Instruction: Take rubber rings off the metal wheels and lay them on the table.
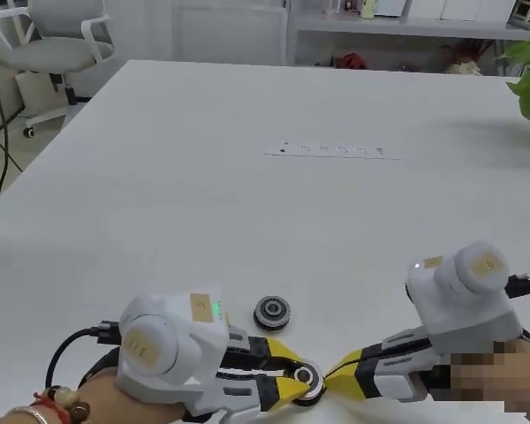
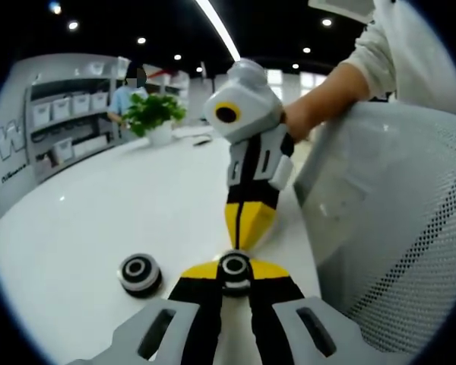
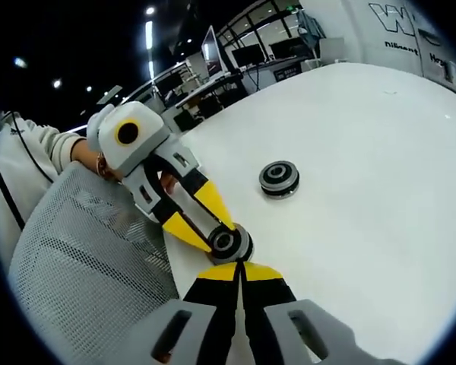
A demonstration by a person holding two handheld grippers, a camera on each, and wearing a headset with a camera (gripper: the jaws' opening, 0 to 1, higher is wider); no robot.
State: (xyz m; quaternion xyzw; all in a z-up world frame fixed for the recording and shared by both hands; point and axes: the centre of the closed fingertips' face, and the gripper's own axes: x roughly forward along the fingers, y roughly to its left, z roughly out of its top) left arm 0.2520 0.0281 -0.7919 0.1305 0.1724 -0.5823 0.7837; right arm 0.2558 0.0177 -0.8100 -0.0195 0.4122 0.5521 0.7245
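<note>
Left gripper [image 2: 235, 271] pinches a wheel [image 3: 228, 243]; right gripper [image 3: 242, 269], pressed together, touches its partly hidden edge.

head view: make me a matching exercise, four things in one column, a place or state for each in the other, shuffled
Things:
1. left gripper
2. loose wheel
3. white power strip
4. office chair

Places or states:
a. on the floor past the far left corner of the table
b. flat at mid-table
c. shut on the held wheel
d. lying alone on the table, just beyond the held wheel

Pairs: 1-c, 2-d, 3-b, 4-a
</note>
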